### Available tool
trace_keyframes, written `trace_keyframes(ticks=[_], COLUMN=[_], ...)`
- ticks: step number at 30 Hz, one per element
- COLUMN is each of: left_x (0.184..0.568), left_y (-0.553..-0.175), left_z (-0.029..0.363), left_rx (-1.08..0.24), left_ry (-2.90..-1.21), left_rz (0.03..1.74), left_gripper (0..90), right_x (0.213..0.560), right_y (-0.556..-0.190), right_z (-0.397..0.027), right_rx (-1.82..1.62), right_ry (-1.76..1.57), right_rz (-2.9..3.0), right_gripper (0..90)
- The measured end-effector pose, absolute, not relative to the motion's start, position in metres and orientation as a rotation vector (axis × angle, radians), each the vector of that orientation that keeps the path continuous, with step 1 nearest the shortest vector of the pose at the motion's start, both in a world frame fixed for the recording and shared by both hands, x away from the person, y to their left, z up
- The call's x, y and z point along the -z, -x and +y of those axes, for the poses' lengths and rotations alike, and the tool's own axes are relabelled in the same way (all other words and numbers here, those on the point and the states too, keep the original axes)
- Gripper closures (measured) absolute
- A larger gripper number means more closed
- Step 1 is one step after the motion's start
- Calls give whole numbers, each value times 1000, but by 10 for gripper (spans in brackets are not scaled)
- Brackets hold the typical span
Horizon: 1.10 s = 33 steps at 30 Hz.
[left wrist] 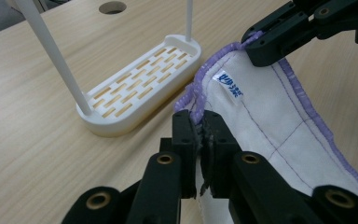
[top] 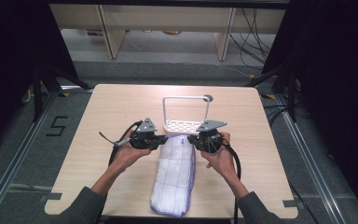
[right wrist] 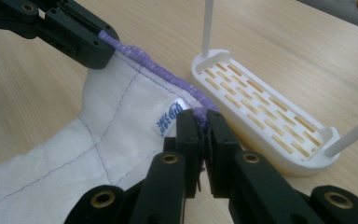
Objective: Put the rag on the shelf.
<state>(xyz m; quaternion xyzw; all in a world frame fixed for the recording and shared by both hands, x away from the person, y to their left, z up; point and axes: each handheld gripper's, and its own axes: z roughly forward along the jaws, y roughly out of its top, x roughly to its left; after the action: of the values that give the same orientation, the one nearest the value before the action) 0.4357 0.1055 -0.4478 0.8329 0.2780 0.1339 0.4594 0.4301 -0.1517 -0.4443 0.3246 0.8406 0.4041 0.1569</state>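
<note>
At the near edge of the table [top: 98,186] we are seeing the person's two sleeves coming in, and between them the white cloth [top: 175,177] is lying lengthwise, its near end resting on the wood close to the table's front edge; the cloth is quilted with thin purple lines and hemmed in purple stitching. Farther along, the left gripper [top: 164,139] is clenching one far corner of the cloth and the right gripper [top: 191,139] is clenching the other, so both are grasping the same far hem; in the left gripper view its jaws are pinching the purple edge [left wrist: 196,112] tightly, with a small white label [left wrist: 228,85] printed in blue sitting just past them on the cloth, and the right gripper [left wrist: 261,44] is showing beyond, gripping the opposite corner. In the right gripper view we are watching the same thing mirrored: its jaws are squeezing the hem beside the label [right wrist: 170,119], while the left gripper [right wrist: 100,51] is biting the purple edge farther off. Just beyond the held hem a white slotted rack [top: 182,125] with a tall wire frame is standing on the table, near the cloth but apart from it; behind the rack a round hole [top: 208,98] is showing in the tabletop.
</note>
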Motion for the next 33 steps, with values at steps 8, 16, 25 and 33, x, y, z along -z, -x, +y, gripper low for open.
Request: trace_keyframes(ticks=[8, 16, 25, 33], left_x=[436, 424, 417, 403], left_y=[-430, -425, -425, -423], left_z=[107, 107, 110, 108], left_rx=[-327, -331, -342, -348], left_ry=[-2022, -2007, -1996, -1983], left_rz=[672, 655, 647, 630], left_gripper=[845, 844, 843, 843], right_x=[432, 416, 409, 399], right_y=[-425, -416, -415, -411], right_z=[-155, -156, -159, -162], right_rx=[-1198, -1227, -1252, -1274], right_ry=[-907, -877, -870, -897], right_rz=[2381, 2361, 2352, 2333], right_gripper=[861, 862, 862, 863])
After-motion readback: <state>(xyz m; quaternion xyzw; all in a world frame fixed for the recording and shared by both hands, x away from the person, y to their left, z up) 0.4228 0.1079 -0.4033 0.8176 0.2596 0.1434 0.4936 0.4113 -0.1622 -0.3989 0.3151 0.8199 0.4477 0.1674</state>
